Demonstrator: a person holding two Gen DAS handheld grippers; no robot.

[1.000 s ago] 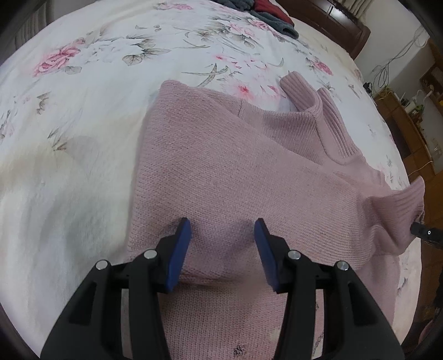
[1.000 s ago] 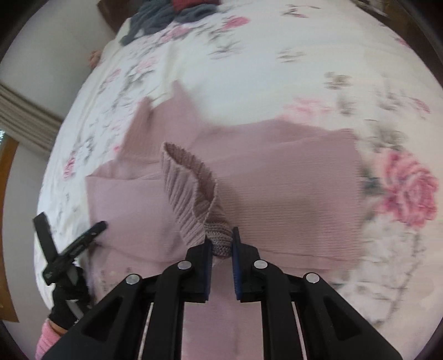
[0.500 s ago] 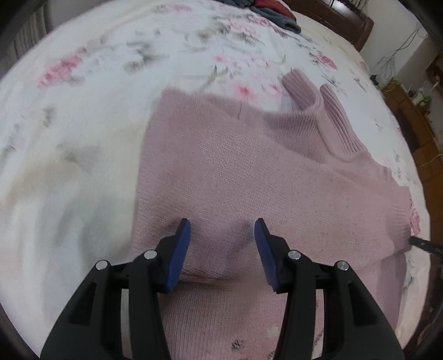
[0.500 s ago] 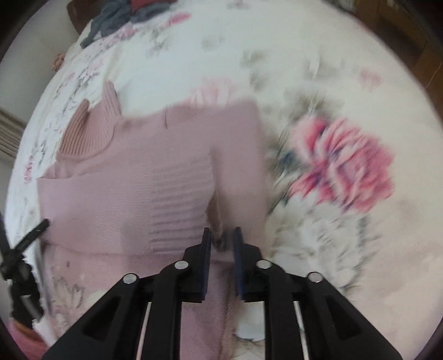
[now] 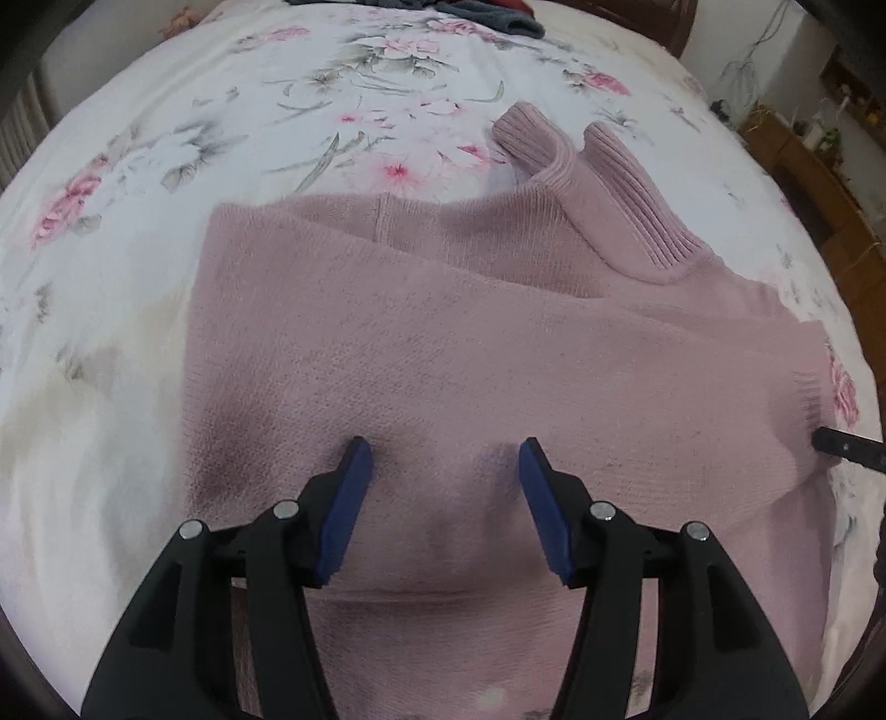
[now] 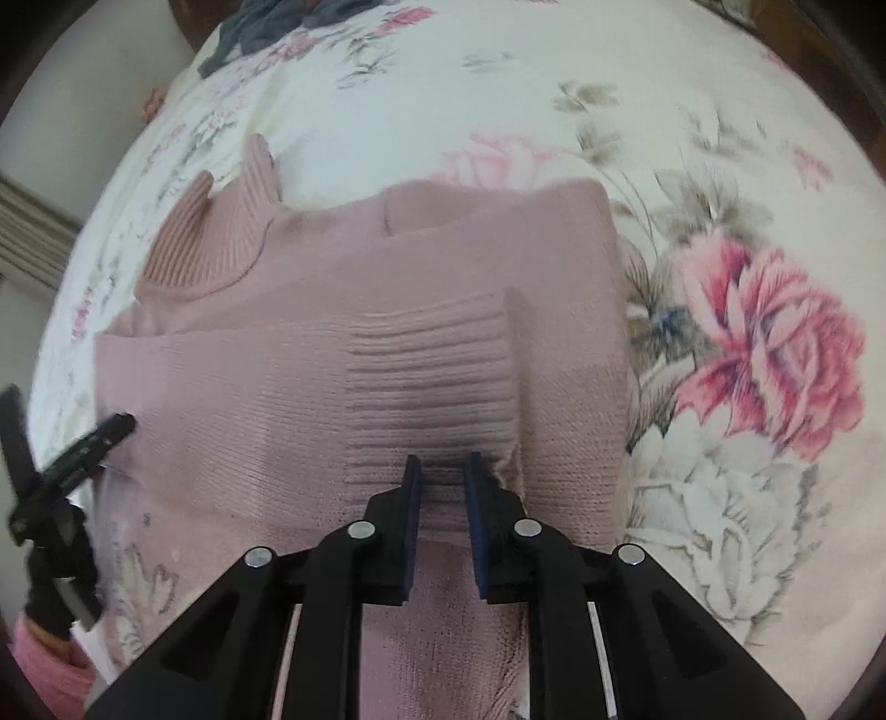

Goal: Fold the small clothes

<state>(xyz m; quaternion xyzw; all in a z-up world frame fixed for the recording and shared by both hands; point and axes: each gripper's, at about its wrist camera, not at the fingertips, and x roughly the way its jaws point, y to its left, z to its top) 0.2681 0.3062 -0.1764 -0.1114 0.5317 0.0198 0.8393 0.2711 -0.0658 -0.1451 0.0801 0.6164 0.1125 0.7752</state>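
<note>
One pink sweater [image 5: 443, 343] lies flat on one bed sheet [image 5: 166, 138] with a flower print; the sheet covers the bed. The sweater has one ribbed collar [image 5: 626, 199], which stands up at the far edge of the sweater. One sleeve is folded across the body of the sweater, and its ribbed cuff [image 6: 432, 376] lies on top, just in front of the right gripper [image 6: 442, 471].

There are two grippers. The left gripper [image 5: 443, 459] hovers over the near part of the sweater; its two blue fingers [image 5: 346, 498] are wide apart and nothing is between them. The two fingers of the right gripper are slightly apart, with a narrow gap; their tips are at the near edge of the cuff, but I cannot tell if they pinch the knit.

Beyond the collar, at the far end of the bed, one small pile of dark clothes [image 6: 266, 27] lies, grey with something red. Beside the sweater on the right sits one large pink rose [image 6: 775, 354] of the print. No writing or label can be read
</note>
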